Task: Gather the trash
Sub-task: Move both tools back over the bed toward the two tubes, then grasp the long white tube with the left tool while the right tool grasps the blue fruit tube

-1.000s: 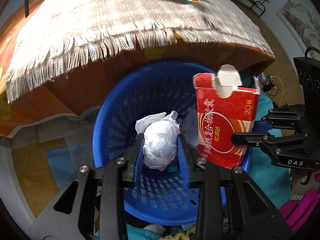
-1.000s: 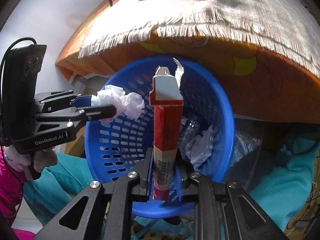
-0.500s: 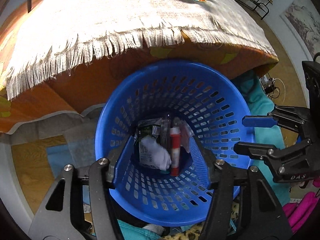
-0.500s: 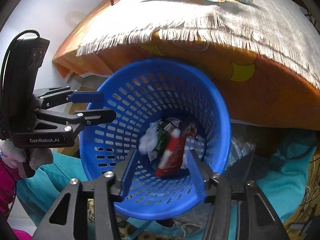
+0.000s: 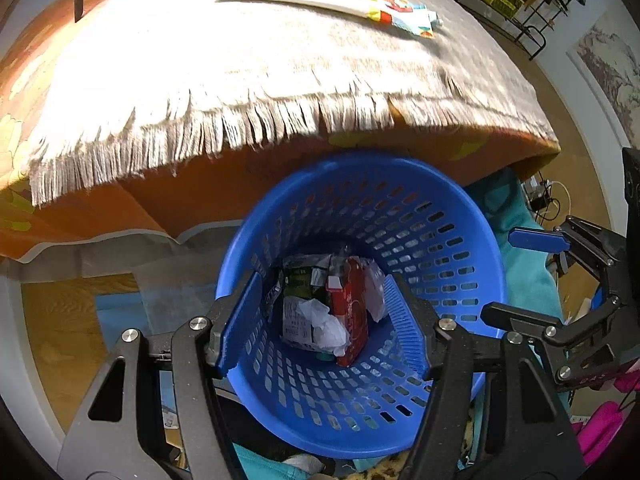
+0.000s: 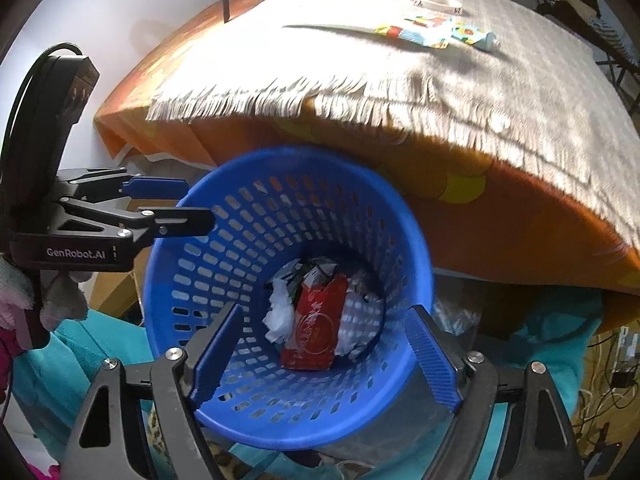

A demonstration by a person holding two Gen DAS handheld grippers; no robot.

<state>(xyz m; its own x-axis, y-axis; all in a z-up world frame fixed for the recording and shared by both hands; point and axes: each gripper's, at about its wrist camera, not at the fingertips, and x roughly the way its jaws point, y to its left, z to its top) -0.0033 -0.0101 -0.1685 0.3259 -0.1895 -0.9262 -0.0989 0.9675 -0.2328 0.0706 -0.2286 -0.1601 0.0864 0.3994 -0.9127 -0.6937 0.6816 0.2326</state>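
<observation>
Two tools, the left tool [image 5: 320,326] and right tool [image 6: 324,354], hang with jaws opening, nothing between, over a perforated blue plastic basket [image 5: 400,216]; a glossy red carton [image 6: 316,328] and crumpled white tissue [image 5: 326,328] lie inside.

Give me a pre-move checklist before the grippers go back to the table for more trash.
1. Left gripper empty, jaws opening: ok.
2. Right gripper empty, jaws opening: ok.
3. Red carton inside the blue basket: ok.
4. Crumpled paper inside the basket: ok.
5. Table all cleared: not ok, colourful wrapper and small tube lie on the fringed cloth.
6. Basket standing steady: cannot tell.
</observation>
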